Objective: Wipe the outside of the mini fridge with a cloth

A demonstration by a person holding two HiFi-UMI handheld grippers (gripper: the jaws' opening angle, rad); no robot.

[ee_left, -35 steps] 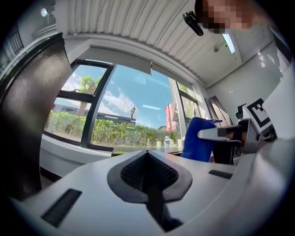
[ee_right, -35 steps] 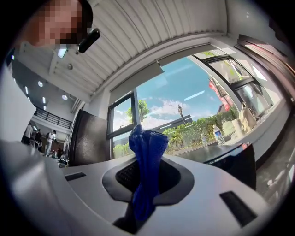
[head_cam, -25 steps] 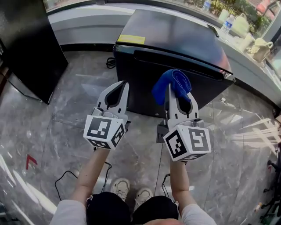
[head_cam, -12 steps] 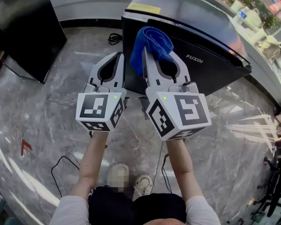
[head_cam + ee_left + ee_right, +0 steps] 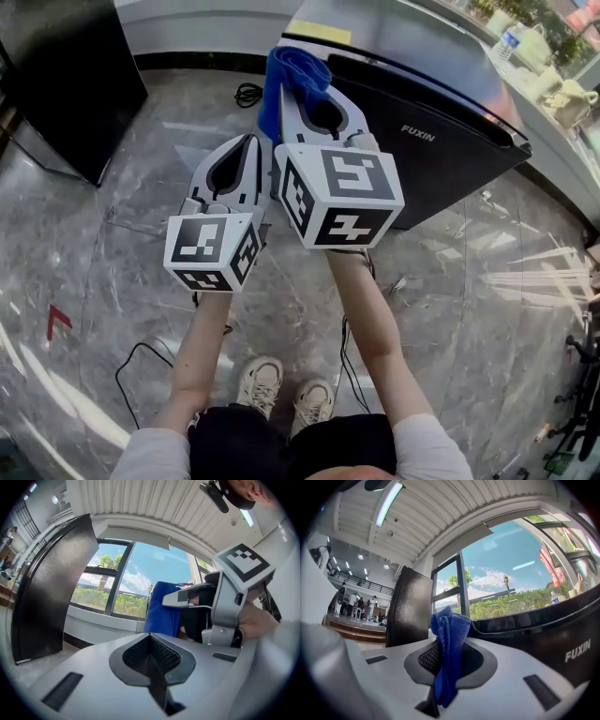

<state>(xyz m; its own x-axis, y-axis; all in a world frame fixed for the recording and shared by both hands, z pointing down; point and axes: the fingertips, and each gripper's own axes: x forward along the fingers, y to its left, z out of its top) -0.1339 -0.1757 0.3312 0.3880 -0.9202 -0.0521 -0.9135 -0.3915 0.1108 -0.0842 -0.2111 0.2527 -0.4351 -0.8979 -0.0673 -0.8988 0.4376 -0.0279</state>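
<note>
The black mini fridge (image 5: 441,122) stands on the floor ahead, its door marked FUXIN (image 5: 576,649) facing me. My right gripper (image 5: 295,80) is raised high and shut on a folded blue cloth (image 5: 295,70), which pokes up between its jaws (image 5: 449,639). The cloth is held at the fridge's near left top corner; whether it touches the fridge I cannot tell. My left gripper (image 5: 246,150) hangs lower and to the left of the right one, shut with nothing in it. From the left gripper view I see the blue cloth (image 5: 164,609) and the right gripper beside it.
A tall black cabinet (image 5: 66,84) stands at the left. Cables (image 5: 247,94) lie on the marble floor near the fridge and by my shoes (image 5: 281,389). A window ledge (image 5: 548,84) with bottles and bags runs behind the fridge.
The right gripper has risen and moved left with the blue cloth, toward the fridge's upper left corner. The left gripper has stayed low beside it.
</note>
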